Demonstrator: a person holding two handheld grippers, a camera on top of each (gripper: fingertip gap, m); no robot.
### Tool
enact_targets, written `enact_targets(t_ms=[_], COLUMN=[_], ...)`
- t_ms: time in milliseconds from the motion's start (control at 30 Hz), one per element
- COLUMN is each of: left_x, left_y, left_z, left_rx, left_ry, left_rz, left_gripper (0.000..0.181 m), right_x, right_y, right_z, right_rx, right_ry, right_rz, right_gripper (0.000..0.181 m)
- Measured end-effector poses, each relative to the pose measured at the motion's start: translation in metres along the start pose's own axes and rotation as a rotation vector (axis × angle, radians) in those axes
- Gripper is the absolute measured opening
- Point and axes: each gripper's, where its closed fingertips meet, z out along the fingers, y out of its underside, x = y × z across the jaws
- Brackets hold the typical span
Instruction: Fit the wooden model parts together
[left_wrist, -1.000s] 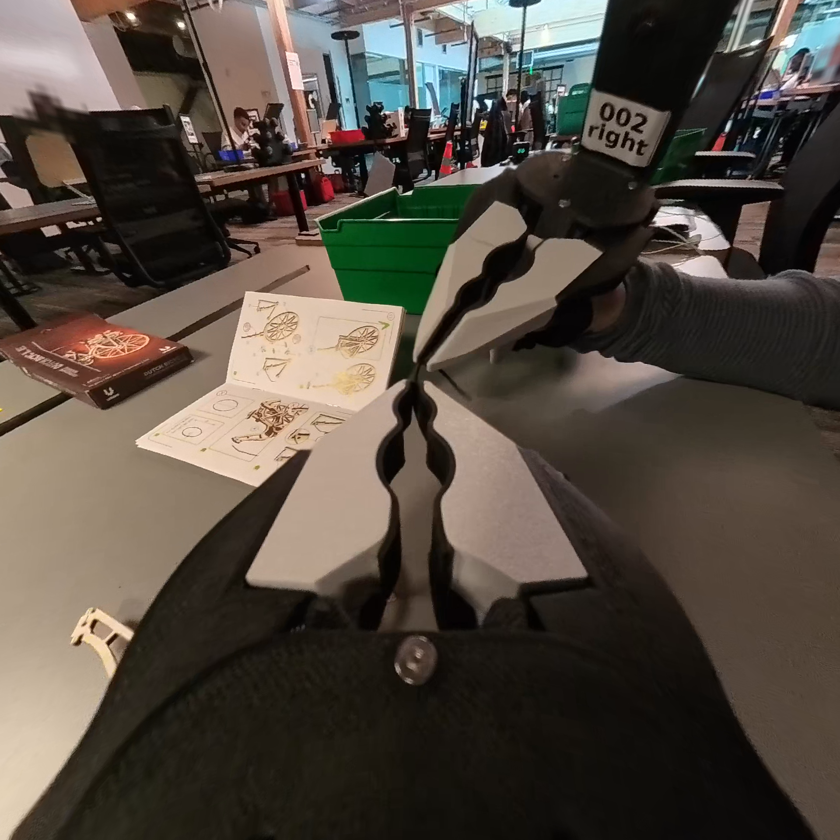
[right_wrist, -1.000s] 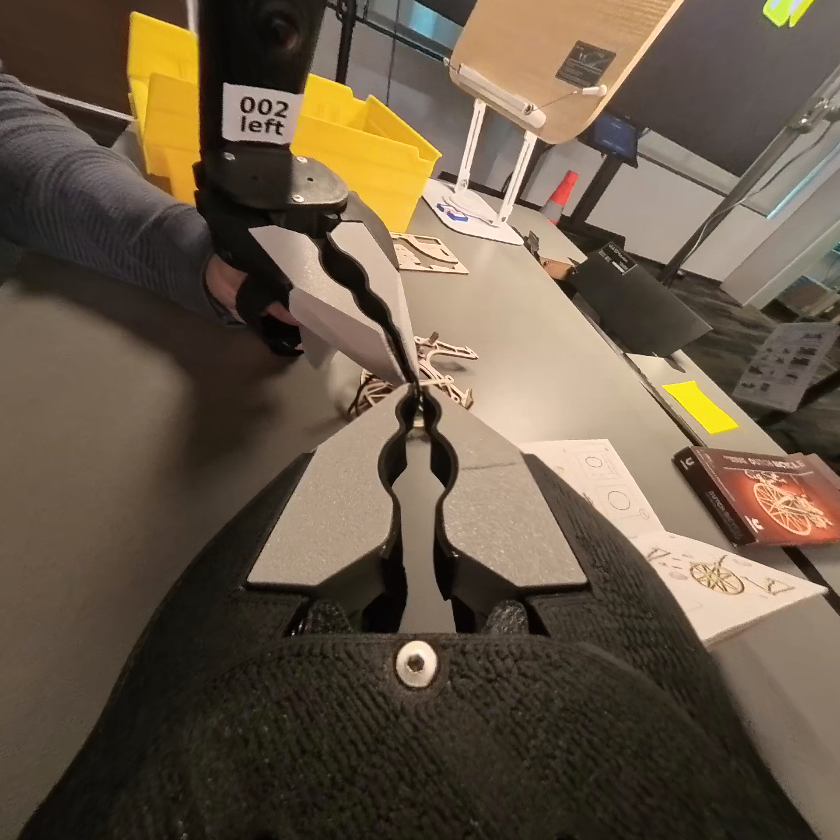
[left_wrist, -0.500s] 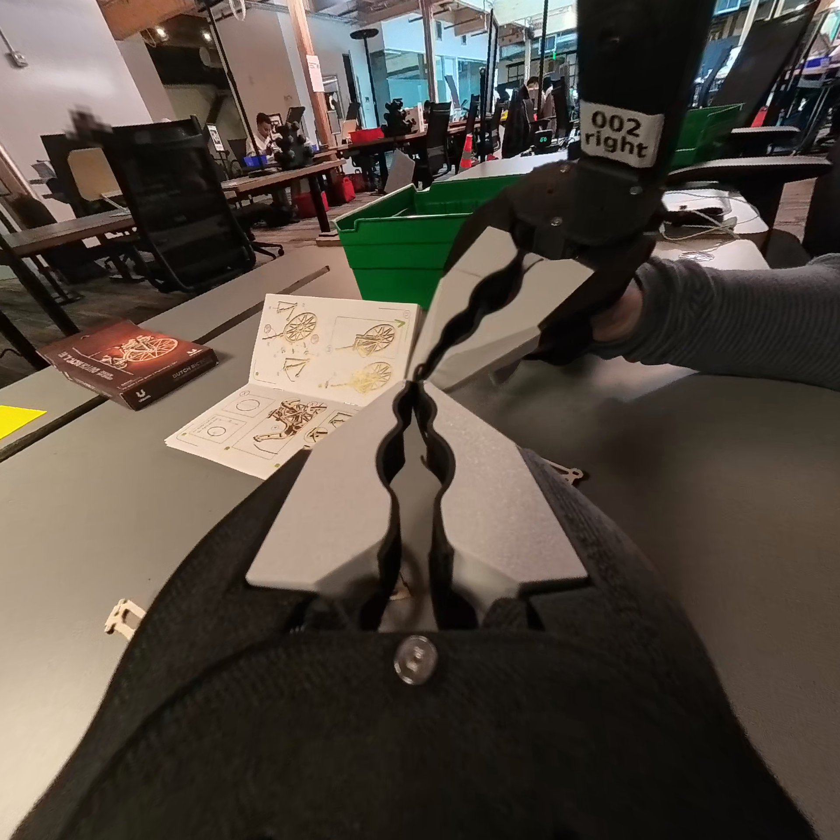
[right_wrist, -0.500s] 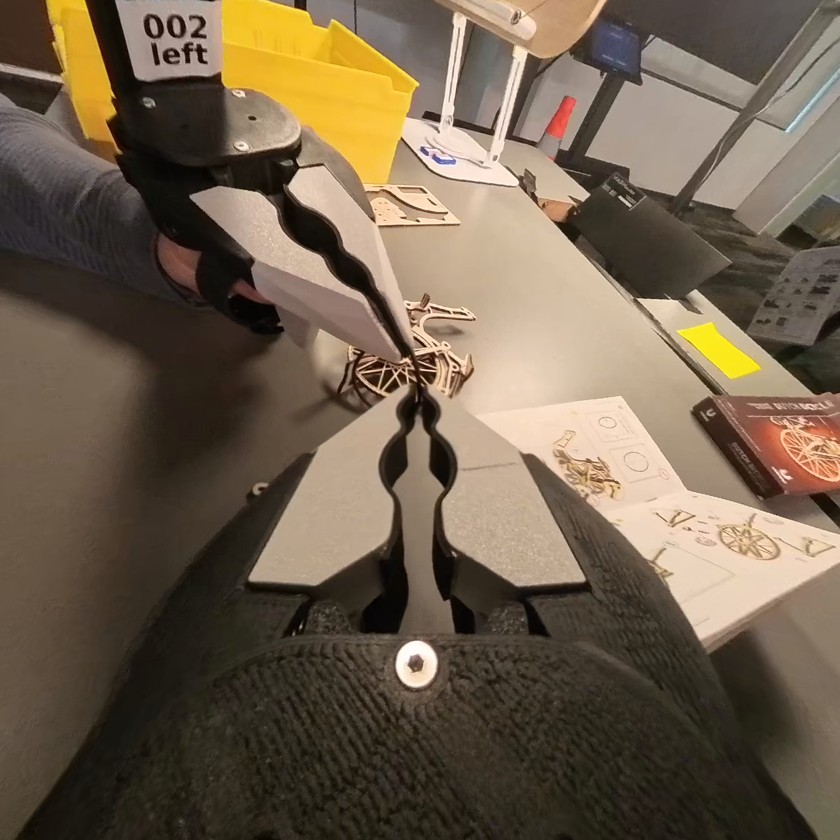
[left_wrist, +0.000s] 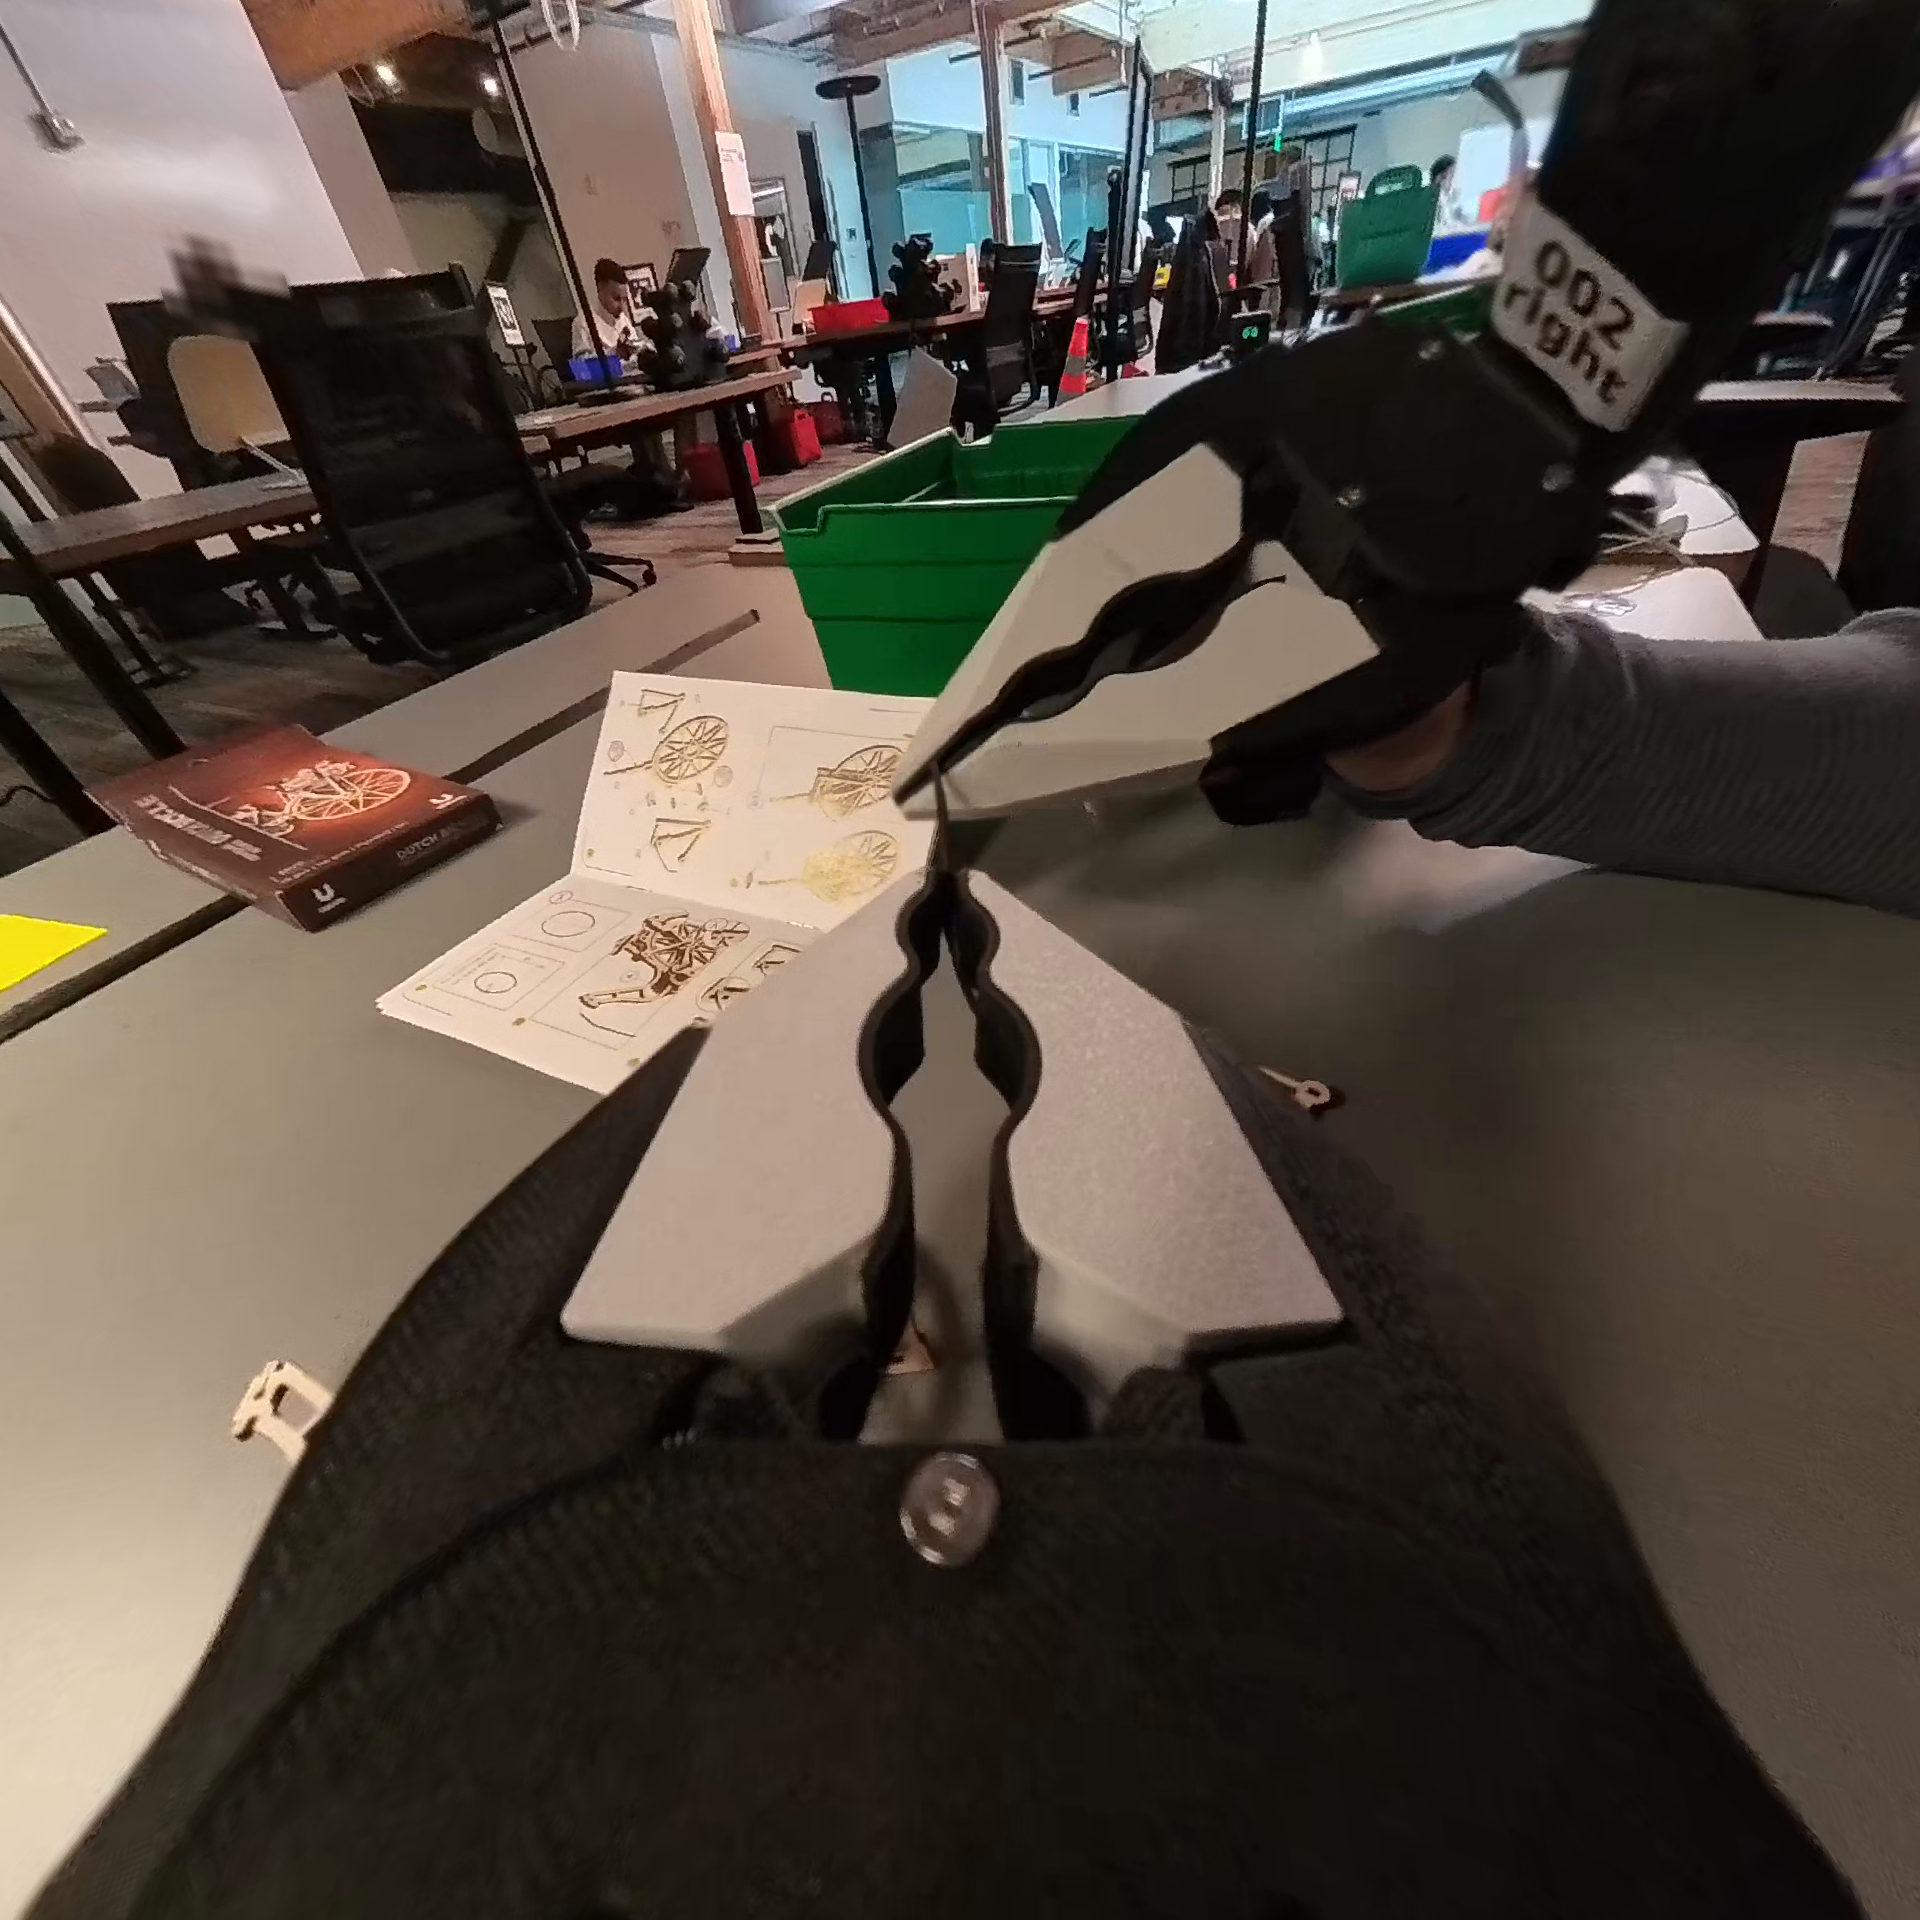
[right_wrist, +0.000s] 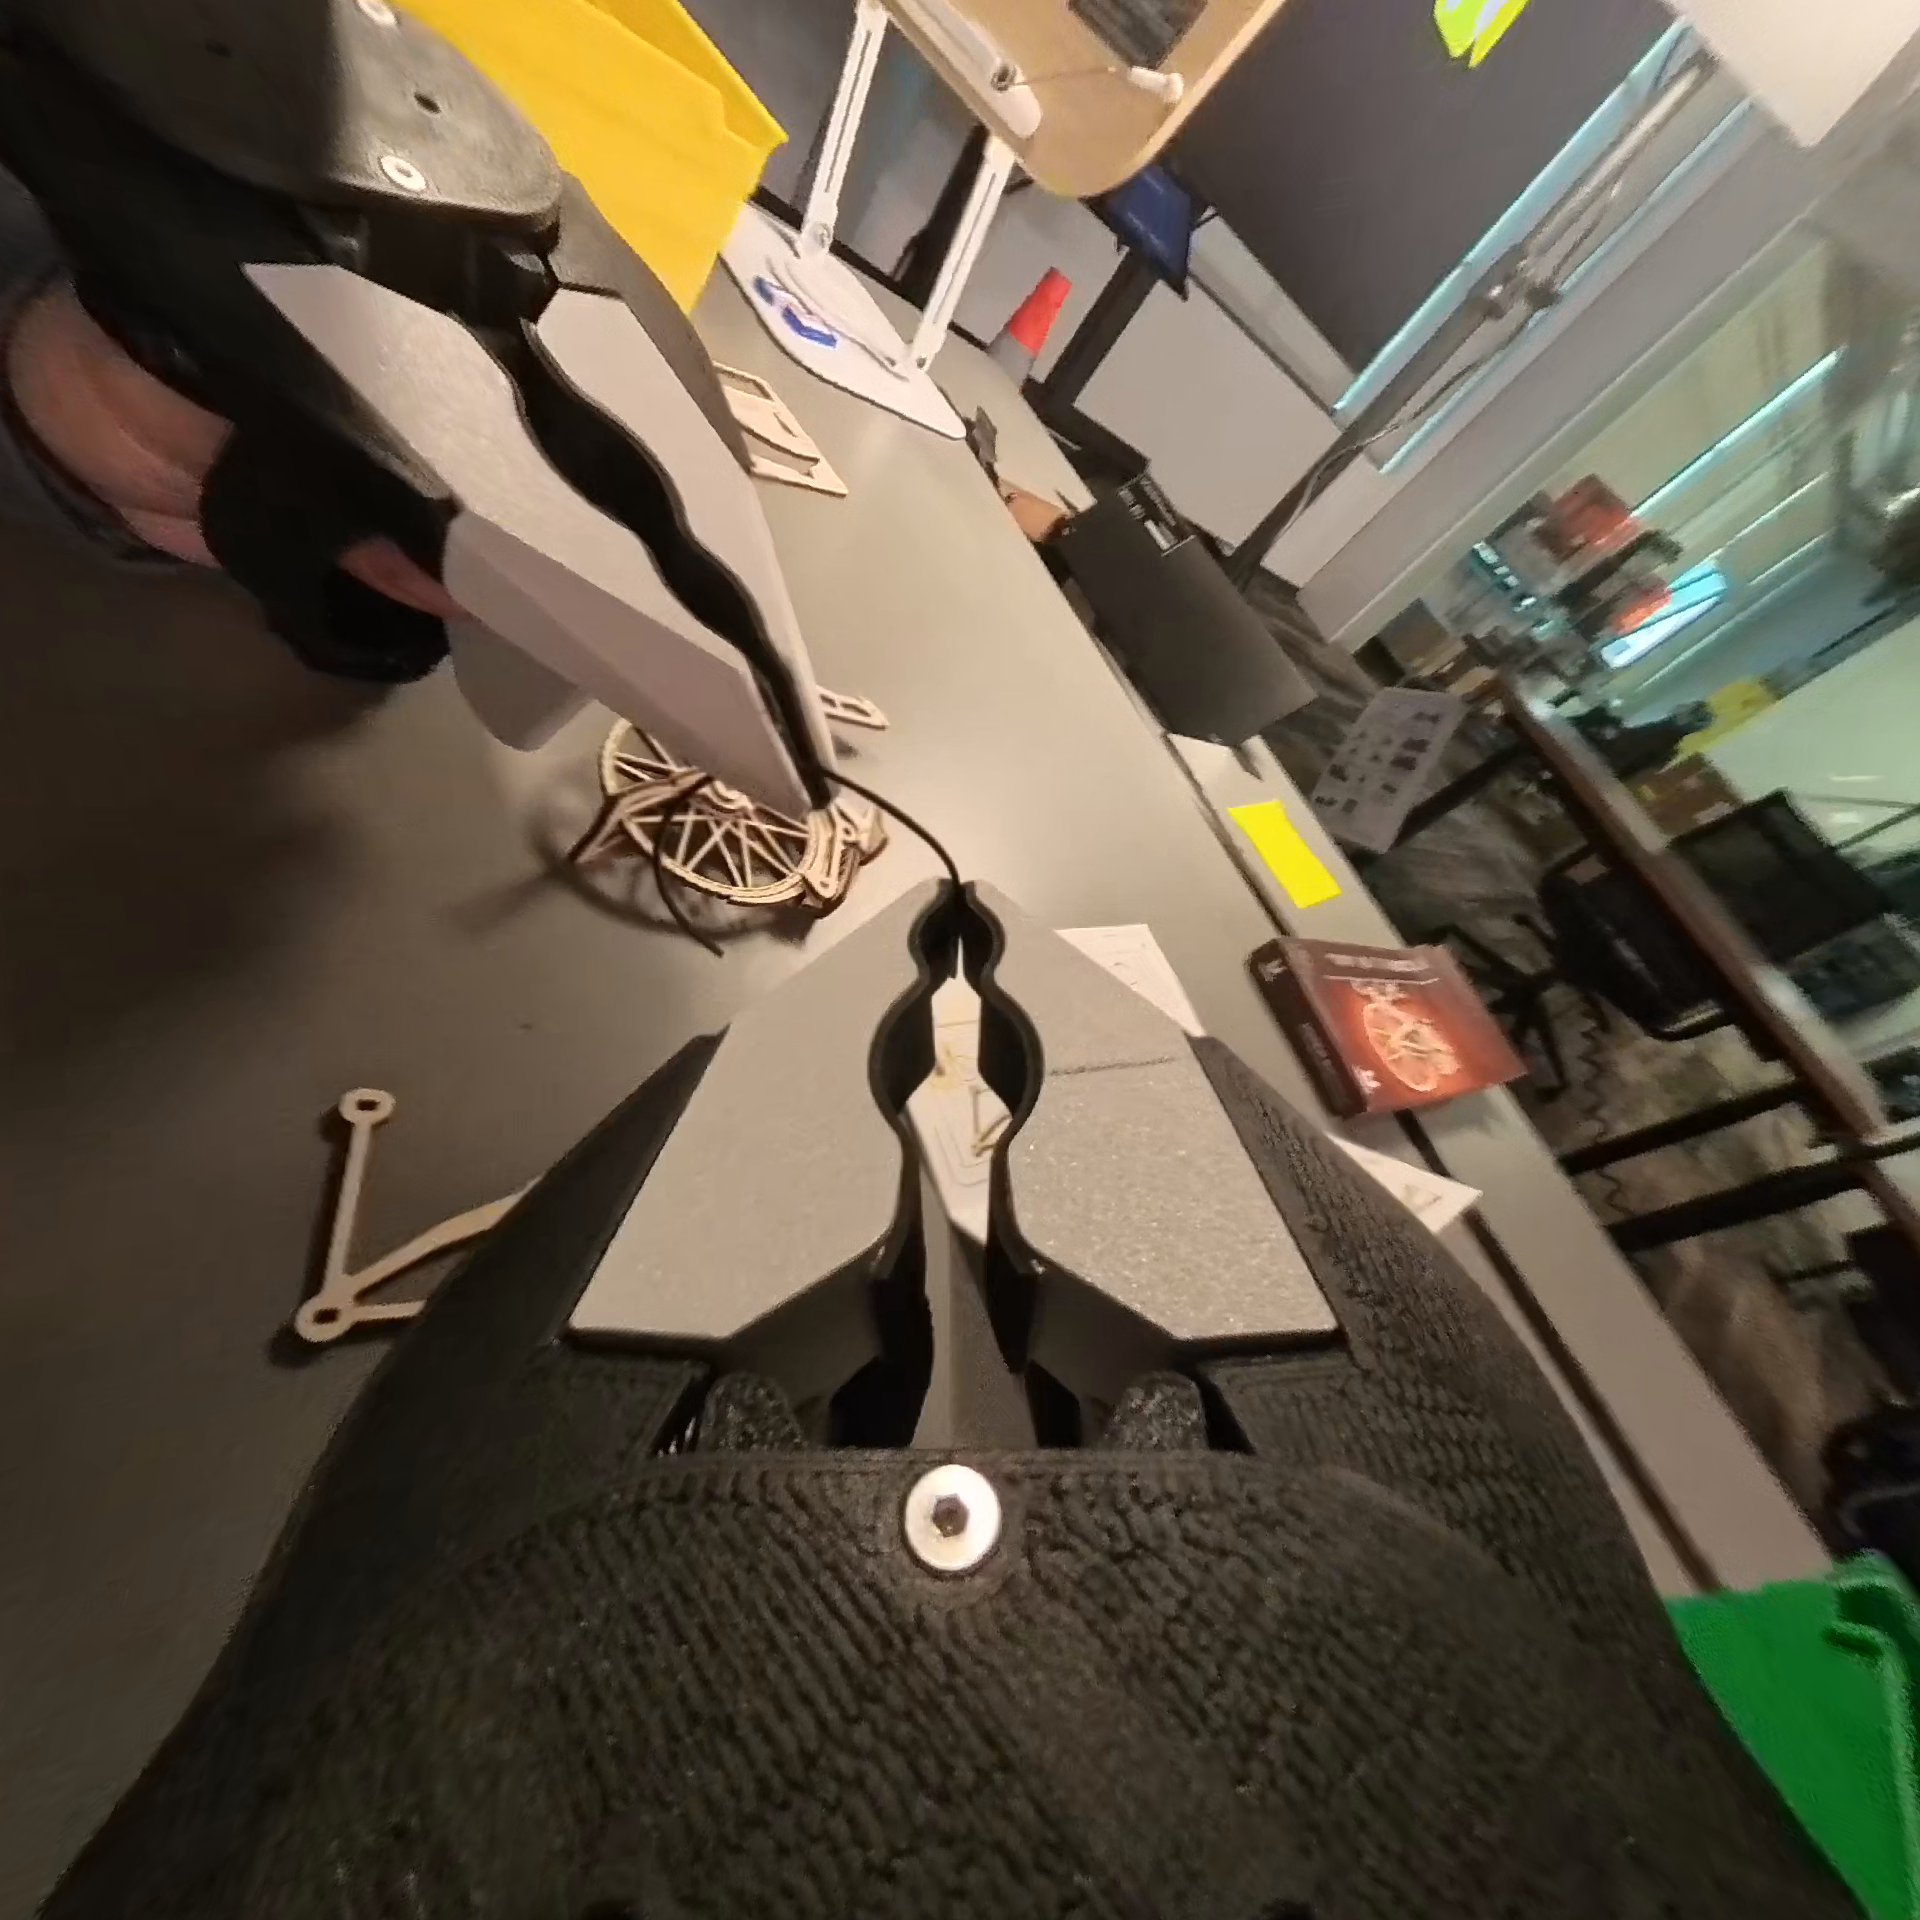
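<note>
A thin black cord (right_wrist: 902, 826) runs between my two grippers, which stand tip to tip just above the grey table (left_wrist: 1558, 1143). My left gripper (left_wrist: 948, 883) is shut on one end; it also shows in the right wrist view (right_wrist: 816, 795). My right gripper (right_wrist: 954, 894) is shut on the other end and also shows in the left wrist view (left_wrist: 914, 795), coming in from the upper right. A wooden spoked wheel assembly (right_wrist: 717, 842) lies on the table below the left gripper's tips, with a black strand beside it. A V-shaped wooden part (right_wrist: 353, 1247) lies nearer to the left.
An open instruction booklet (left_wrist: 707, 862) and a dark box (left_wrist: 301, 821) lie left of the grippers. A green bin (left_wrist: 914, 561) stands behind them, a yellow bin (right_wrist: 623, 135) and a wooden sheet (right_wrist: 779, 436) on the other side. Small wooden bits (left_wrist: 272, 1403) lie loose. Less than 4 cm separates the two grippers' tips.
The two gripper tips have drawn slightly apart, and the black cord now shows stretched between them. The right gripper has tilted over and its view has rolled.
</note>
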Motion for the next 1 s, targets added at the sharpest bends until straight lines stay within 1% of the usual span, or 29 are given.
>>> enact_targets(t_ms=[133, 200, 333, 433, 633, 700, 833, 933, 1000], left_x=[-0.001, 0.0, -0.001, 0.0, 0.007, 0.007, 0.005, 0.003, 0.001], left_y=[-0.003, -0.008, -0.02, -0.021, -0.019, -0.021, -0.019, -0.022, -0.023], left_z=[0.001, 0.0, -0.004, -0.005, -0.002, -0.002, -0.001, -0.002, -0.004], left_rx=[0.016, 0.048, 0.115, 0.118, 0.101, 0.112, 0.097, 0.101, 0.11], left_ry=[-0.012, -0.01, -0.025, -0.034, -0.015, -0.023, -0.046, -0.039, -0.028], left_rz=[-0.039, -0.061, -0.088, -0.055, -0.026, -0.025, -0.02, -0.045, -0.065], left_gripper=[0.023, 0.026, 0.019, 0.009, 0.007, 0.0, 0.0, 0.0, 0.0], right_x=[-0.001, -0.003, -0.008, -0.011, -0.011, -0.012, -0.013, -0.011, -0.011], right_y=[-0.008, -0.012, -0.019, -0.023, -0.023, -0.023, -0.021, -0.025, -0.028], right_z=[-0.001, -0.001, 0.0, 0.0, 0.0, 0.001, 0.002, 0.0, -0.005], right_rx=[-0.001, -0.002, -0.01, -0.011, -0.009, -0.011, -0.026, 0.01, 0.049], right_ry=[0.07, 0.105, 0.16, 0.171, 0.176, 0.172, 0.18, 0.165, 0.116], right_rz=[-0.14, -0.223, -0.371, -0.418, -0.42, -0.429, -0.457, -0.413, -0.346], right_gripper=[0.0, 0.0, 0.0, 0.0, 0.0, 0.0, 0.0, 0.0, 0.009])
